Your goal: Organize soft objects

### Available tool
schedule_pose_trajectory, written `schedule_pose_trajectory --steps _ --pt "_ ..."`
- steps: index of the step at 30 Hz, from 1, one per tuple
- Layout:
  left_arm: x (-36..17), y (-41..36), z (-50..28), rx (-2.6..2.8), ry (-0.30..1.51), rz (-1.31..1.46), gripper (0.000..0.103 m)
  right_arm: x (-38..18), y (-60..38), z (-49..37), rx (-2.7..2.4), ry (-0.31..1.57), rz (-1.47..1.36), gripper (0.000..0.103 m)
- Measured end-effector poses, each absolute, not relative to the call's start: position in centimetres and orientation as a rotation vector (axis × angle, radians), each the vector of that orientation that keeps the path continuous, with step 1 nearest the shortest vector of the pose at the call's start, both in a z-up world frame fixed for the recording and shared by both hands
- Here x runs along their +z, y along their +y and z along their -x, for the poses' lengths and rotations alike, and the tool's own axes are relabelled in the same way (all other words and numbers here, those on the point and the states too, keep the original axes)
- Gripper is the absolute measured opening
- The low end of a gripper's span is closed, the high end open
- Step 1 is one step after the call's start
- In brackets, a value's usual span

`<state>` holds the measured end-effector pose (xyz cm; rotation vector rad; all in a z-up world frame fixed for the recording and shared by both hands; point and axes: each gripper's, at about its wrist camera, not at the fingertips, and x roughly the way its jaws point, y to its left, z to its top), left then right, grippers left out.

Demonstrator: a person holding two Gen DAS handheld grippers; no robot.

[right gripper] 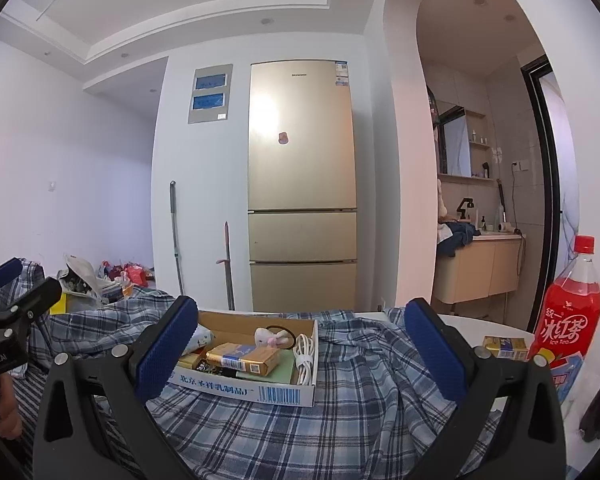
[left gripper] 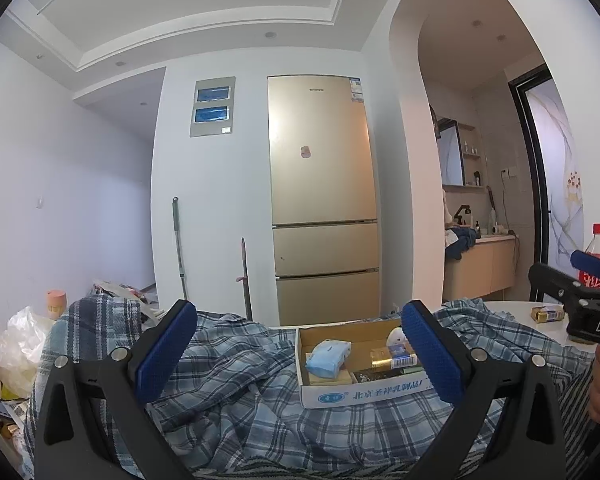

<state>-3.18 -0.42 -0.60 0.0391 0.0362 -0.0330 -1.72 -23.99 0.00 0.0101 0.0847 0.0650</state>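
So the blue plaid cloth is rumpled all over the near side of the white table, with a cardboard box of odds and ends sitting on it. Both the left gripper and right gripper hang over it spread wide, holding nothing. Red ice tea bottle stands at the right, gold fridge at the far wall.

We see open air above the rumpled plaid cloth that covers the desk, so a claw could come down there freely. The shallow cardboard box sits in the middle on the cloth, crowded with small items. At the right the tall red ice tea bottle stands upright, with a small gold pack just beside it, narrowing that side.
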Motion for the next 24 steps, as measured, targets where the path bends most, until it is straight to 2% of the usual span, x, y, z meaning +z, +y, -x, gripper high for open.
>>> schedule_pose_trajectory --steps 24 --pt "-0.50 -0.68 3.02 -0.036 0.033 -0.052 0.103 0.04 -24.16 1.27 0.060 0.101 -0.015 0.103"
